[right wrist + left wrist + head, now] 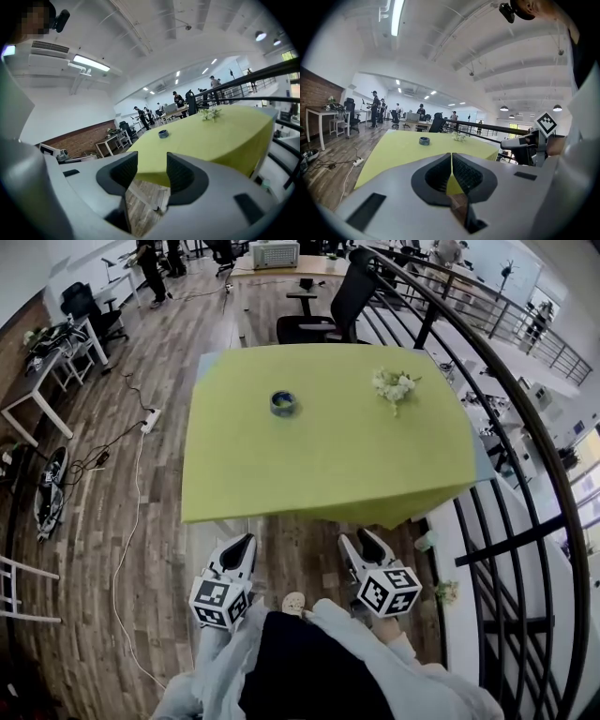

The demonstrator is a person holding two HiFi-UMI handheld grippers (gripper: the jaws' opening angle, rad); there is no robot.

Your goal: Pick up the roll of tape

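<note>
- Tape roll [284, 403]: a dark, bluish ring lying flat on the worktop, toward the far left of it in the head view. Nothing touches it. In the left gripper view [424, 140] and the right gripper view [163, 133] it appears small, well beyond the jaws.
- Worktop [328, 474]: covered by a yellow-green sheet whose near edge hangs over the side closest to the person.
- Flowers [395, 385]: a small sprig of white blossoms with green leaves. It lies on the sheet to the right of the roll, well apart from it, near the far right corner.
- Left gripper [242, 542]: held over the floor, short of the worktop's near edge and pointing toward it. Its own view [451, 161] shows the two jaws pressed together with nothing between them.
- Right gripper [361, 542]: beside the left one, likewise short of the near edge. Its own view [152, 168] shows the jaws standing wide apart. Only floor and the sheet's edge are seen through the gap, so it holds nothing.
- Chair [328, 310]: a black office chair at the far side of the worktop.
- Railing [511, 540]: dark curved metal bars along the right side of the worktop.
- Floor [84, 568]: wooden planks, with a pale cable [125, 540] trailing across them left of the worktop.
- People [375, 108]: several stand among desks in the background, far behind the worktop.
</note>
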